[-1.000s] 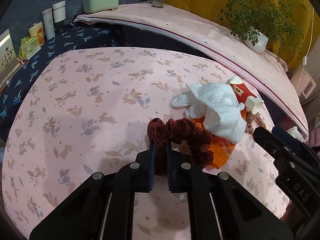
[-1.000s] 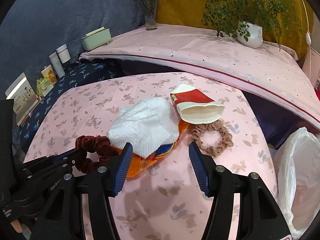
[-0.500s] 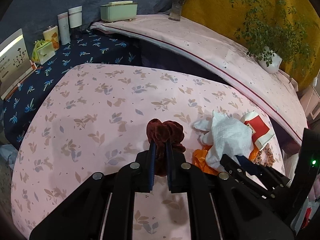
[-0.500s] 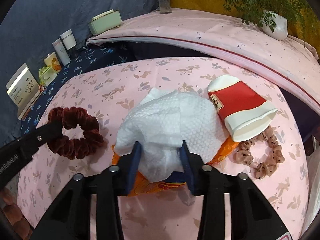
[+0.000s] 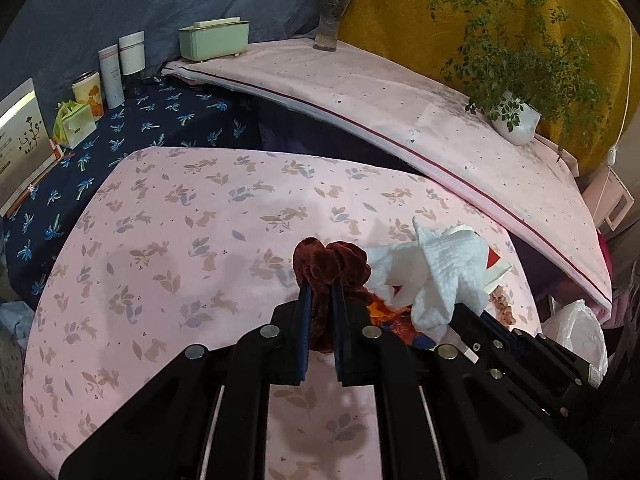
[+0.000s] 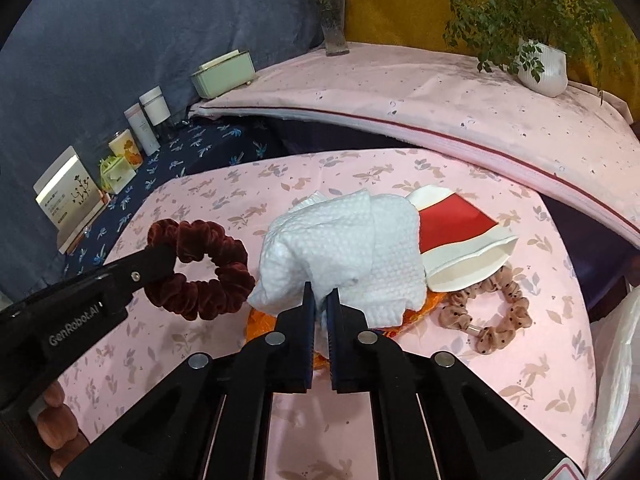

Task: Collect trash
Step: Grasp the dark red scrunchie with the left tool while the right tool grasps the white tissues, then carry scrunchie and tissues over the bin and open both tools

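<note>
left claw [image 5: 320, 300] clamped, right claw [image 6: 320, 300] pinched closed

"GenRobot.AI" is printed in grey on the left gripper [image 6: 170, 258], at the frame's lower left. The card's [image 6: 70, 196] print is too small to read.

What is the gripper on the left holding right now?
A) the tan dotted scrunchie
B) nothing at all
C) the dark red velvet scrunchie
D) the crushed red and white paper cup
C: the left gripper is shut on the dark red velvet scrunchie, which the right wrist view shows hanging off the pink cloth, while the paper cup and the tan scrunchie lie on the table.
</note>
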`<move>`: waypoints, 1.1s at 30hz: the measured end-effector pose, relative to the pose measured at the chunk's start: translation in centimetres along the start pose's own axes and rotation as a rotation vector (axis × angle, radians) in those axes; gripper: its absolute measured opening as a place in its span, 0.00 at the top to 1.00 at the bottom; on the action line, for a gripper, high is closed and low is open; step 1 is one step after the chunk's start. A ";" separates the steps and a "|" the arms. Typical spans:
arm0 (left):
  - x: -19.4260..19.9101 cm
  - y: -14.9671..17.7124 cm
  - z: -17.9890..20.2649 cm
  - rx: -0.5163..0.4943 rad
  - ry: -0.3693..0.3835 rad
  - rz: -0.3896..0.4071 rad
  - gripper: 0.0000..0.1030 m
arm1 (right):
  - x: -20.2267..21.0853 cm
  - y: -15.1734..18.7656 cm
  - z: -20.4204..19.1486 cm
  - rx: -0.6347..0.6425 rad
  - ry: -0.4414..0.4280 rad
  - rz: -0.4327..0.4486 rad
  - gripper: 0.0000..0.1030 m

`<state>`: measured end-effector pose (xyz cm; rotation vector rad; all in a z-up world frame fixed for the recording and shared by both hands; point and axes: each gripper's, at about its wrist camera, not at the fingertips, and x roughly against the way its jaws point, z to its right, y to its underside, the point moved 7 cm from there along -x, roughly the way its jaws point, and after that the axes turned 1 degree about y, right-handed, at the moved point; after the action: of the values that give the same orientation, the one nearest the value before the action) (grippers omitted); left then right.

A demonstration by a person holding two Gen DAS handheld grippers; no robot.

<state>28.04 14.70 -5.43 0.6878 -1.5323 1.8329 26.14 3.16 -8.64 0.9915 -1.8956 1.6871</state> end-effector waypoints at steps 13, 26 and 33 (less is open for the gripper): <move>5.0 0.3 9.9 -0.097 0.098 0.045 0.92 | 9.1 0.2 7.2 -0.076 0.063 0.114 0.95; 6.4 4.0 22.8 -0.235 0.228 0.011 0.91 | 15.4 3.8 18.5 -0.227 0.175 0.160 0.95; 5.9 6.9 28.9 -0.310 0.291 -0.037 0.91 | 17.4 6.6 24.0 -0.301 0.235 0.159 0.95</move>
<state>18.67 -13.64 -0.23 0.2875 -1.5469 1.5423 13.40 -24.12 -5.04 0.5157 -2.0320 1.4671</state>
